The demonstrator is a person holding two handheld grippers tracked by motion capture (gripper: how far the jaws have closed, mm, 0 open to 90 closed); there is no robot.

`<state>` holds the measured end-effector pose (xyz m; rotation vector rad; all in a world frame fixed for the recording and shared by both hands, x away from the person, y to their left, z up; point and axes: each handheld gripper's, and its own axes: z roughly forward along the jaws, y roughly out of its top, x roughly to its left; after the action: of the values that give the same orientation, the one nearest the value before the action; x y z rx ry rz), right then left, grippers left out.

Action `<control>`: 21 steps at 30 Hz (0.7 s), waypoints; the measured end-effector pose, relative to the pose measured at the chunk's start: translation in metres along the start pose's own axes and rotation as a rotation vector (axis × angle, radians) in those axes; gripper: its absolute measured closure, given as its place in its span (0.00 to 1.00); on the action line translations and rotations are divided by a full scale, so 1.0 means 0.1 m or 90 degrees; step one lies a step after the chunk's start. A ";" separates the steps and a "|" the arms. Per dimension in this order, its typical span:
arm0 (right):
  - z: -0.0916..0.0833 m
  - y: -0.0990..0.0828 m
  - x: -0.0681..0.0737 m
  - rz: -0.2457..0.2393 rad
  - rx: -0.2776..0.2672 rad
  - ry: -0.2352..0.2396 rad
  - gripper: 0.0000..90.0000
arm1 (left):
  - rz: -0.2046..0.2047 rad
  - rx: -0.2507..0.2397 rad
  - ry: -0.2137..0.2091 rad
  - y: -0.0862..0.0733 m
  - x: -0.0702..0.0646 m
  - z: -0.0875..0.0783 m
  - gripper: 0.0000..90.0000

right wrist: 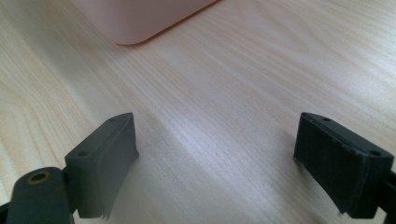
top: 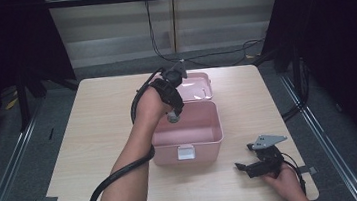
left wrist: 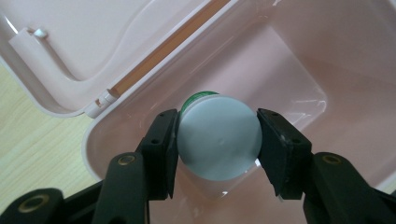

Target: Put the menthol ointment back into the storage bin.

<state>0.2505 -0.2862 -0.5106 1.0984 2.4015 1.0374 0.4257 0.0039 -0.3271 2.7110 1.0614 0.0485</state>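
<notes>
Forearms are seen entering from the bottom of the high view. On the left, the arm is stretched forward over the counter, wrist bent down, so that the left gripper is pointed into the open pink box. A bottle with a pale blue cap is pinched between its pads, held inside the box near the hinged lid. On the right, the hand is rested at the counter's near corner, and the right gripper is held low and level, jaws spread wide over bare wood.
</notes>
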 end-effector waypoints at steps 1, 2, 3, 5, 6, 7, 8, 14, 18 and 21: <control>0.00 0.00 0.00 0.000 0.000 0.000 0.14 | -0.005 0.000 0.002 0.00 0.00 0.01 0.56; 0.00 0.00 0.00 0.000 0.000 0.000 0.14 | -0.005 0.000 0.004 0.00 0.02 0.03 0.56; 0.00 0.00 0.00 0.000 0.000 0.000 0.14 | -0.010 0.002 0.003 0.01 0.02 0.05 0.56; 0.00 0.00 0.00 0.000 0.000 0.000 0.14 | -0.012 0.004 0.005 0.01 0.03 0.09 0.56; 0.00 0.00 0.00 0.000 0.000 0.000 0.14 | -0.015 0.006 0.008 0.01 0.04 0.12 0.56; 0.00 0.00 0.00 0.000 0.000 0.000 0.14 | -0.018 0.006 0.009 0.01 0.04 0.12 0.56; 0.00 0.00 0.00 0.000 0.000 0.000 0.14 | -0.024 0.005 0.013 0.00 0.04 0.14 0.56; 0.00 0.00 0.00 0.000 0.000 0.000 0.14 | -0.049 -0.001 0.014 -0.01 0.10 0.24 0.56; 0.00 0.00 0.00 0.000 0.000 0.000 0.14 | -0.061 -0.002 0.007 -0.03 0.14 0.30 0.56; 0.00 0.00 0.00 0.000 0.000 0.000 0.14 | -0.067 0.004 0.011 -0.05 0.18 0.35 0.56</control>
<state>0.2505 -0.2862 -0.5106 1.0974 2.4014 1.0373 0.4393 0.0123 -0.3629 2.6599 1.2082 0.0505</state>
